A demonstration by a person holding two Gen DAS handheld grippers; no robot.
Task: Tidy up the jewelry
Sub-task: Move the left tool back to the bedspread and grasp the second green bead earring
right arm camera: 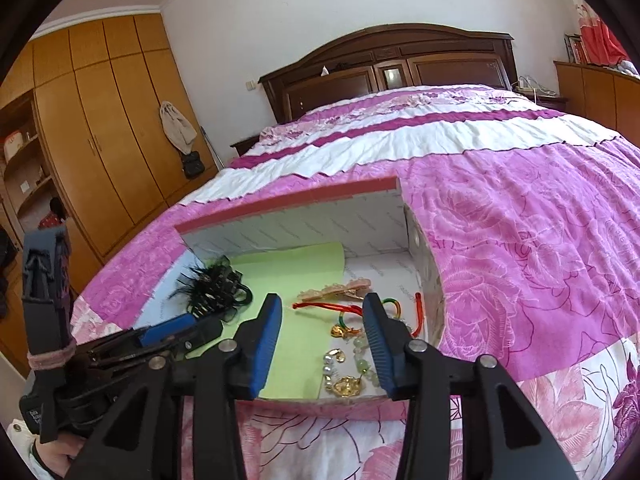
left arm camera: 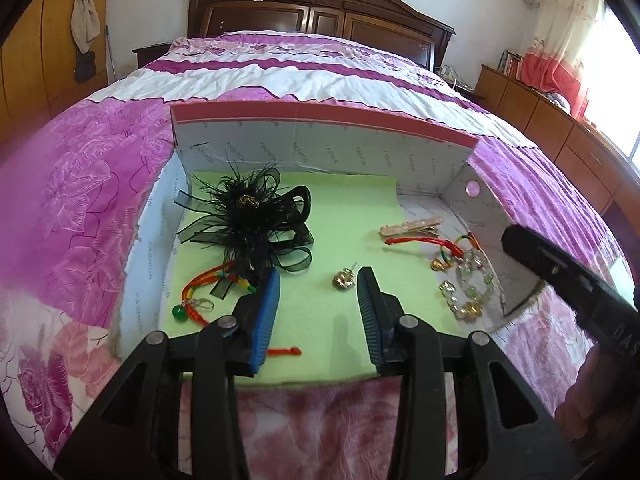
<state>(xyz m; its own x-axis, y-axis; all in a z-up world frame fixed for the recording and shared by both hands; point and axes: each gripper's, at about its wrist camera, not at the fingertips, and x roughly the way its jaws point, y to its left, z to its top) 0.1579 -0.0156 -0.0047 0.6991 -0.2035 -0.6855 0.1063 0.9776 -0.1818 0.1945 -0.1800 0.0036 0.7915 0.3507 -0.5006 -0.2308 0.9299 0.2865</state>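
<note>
We see an open cardboard box (left arm camera: 328,148) lying on the bed (left arm camera: 100,184), lined with a green sheet (left arm camera: 344,208). Our left hand-held gripper (left arm camera: 319,280) hovers over the sheet with its jaws parted and nothing between them; a small gold ornament (left arm camera: 344,280) lies just ahead of the gap, nearer the right finger, and one black feathered hair piece (left arm camera: 256,216) sits beyond the left finger. Our right hand-held gripper (right arm camera: 322,312) likewise stands open and empty above the box's right end, where one pink hair clip (right arm camera: 340,290), a red cord (right arm camera: 320,306) and a pale bead bracelet (right arm camera: 366,364) lie in a loose cluster. A second red cord with one green bead (left arm camera: 179,312) lies left of the left hand-held gripper.
</note>
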